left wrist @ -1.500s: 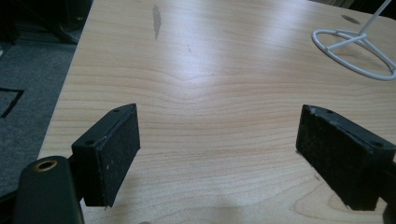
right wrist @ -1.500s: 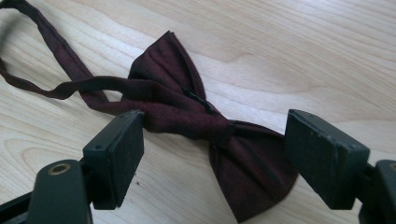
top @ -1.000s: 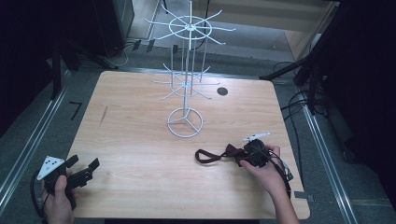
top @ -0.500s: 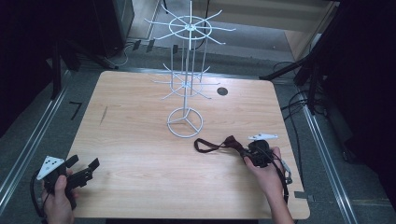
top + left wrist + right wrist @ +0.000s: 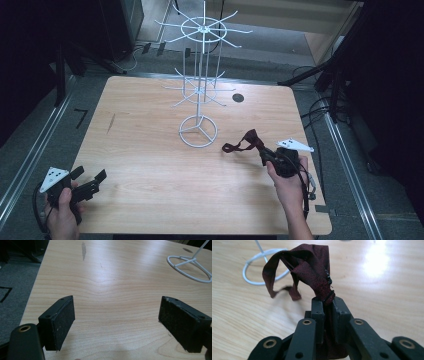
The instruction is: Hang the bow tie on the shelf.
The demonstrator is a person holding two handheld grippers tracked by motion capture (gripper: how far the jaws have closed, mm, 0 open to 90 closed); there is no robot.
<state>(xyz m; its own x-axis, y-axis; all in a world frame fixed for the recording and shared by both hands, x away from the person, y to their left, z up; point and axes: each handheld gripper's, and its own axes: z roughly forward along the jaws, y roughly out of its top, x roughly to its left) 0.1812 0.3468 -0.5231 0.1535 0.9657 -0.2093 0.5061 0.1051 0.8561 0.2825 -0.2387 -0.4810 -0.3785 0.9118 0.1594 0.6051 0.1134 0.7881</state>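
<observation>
Bow tie (image 5: pixel 308 270), dark red w/ a thin strap, is clamped in our right hand-held gripper (image 5: pixel 327 301); its jaws have just been closing and now pinch the fabric at the knot, w/ the loops and strap standing up beyond the tips. From the high view the bow tie (image 5: pixel 245 142) hangs just off the worktop (image 5: pixel 150 150), near the right side, a bit right of the ring base of the white wire rack (image 5: pixel 199 131), and the right hand-held gripper (image 5: pixel 267 156) points toward that rack. Our left hand-held gripper (image 5: pixel 90 181) sits at the near-left corner, jaws wide apart, nothing between them, pads over bare wood. We judge we're at the pick-up step: grip made, lift begun. Next move, prob. carrying the tie over to the rack and hooking the strap loop on one of its wire arms. That needs the loop kept open and facing the arm tip, approach along the arm, and grip kept firm, since fabric is floppy & could slip. Left one may help spread the strap.
</observation>
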